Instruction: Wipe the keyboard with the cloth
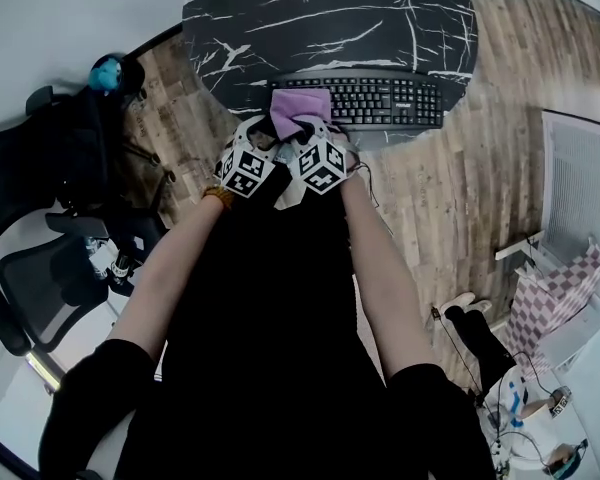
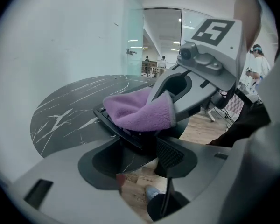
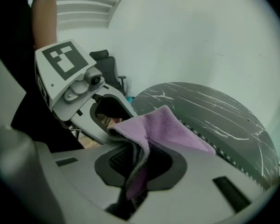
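Pinching anything, is the right gripper (image 3: pixel 135 164)? the first is asking.

Its jaws are pressing together on a fold of the purple cloth (image 3: pixel 163 129), the second is answering. One edge is hanging down between them, and the rest is spreading forward onto the black keyboard (image 1: pixel 380 100).

And where is the cloth lying?

It is covering the keyboard's left end. The keyboard is sitting at the near edge of the round black marble-patterned table (image 1: pixel 330 18).

What is the left gripper (image 2: pixel 140 160) doing?

Its jaws are standing apart with nothing between them. It is hovering just beside the right gripper at the table's near edge, pointing towards the cloth. The wooden floor (image 2: pixel 133 186) is showing through the gap.

Are the two tools touching?

Their marker cubes are sitting side by side, very close. Whether they are touching, I am not managing to tell.

Anything else around?

A black office chair (image 1: pixel 40 158) is standing well to the left of the table.
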Motion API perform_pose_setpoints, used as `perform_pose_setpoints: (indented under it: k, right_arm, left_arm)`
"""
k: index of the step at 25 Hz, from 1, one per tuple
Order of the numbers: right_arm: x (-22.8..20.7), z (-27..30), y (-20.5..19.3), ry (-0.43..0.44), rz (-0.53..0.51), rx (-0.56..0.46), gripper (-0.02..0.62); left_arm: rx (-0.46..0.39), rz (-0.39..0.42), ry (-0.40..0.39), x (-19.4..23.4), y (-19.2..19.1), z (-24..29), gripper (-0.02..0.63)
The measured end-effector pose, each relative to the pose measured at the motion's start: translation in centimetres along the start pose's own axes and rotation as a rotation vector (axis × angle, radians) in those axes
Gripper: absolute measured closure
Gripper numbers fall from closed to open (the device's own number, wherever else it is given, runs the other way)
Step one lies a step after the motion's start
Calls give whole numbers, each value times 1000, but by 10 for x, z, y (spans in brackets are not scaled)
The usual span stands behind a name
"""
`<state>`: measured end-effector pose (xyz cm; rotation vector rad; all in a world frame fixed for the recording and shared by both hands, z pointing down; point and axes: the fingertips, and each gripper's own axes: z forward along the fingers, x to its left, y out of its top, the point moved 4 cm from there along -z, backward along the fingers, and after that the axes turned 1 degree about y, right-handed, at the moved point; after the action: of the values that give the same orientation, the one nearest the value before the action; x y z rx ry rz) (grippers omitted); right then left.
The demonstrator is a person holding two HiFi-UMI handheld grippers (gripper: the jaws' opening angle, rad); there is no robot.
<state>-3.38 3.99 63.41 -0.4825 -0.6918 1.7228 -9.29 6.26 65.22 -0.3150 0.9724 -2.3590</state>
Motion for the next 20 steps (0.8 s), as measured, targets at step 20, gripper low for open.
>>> perform_pose_setpoints:
  k: [20]
  right_arm:
    - [-212,-231,-143,-682,744,-383,535]
  left_arm:
    - [7,1,-14,2,0,-3,376]
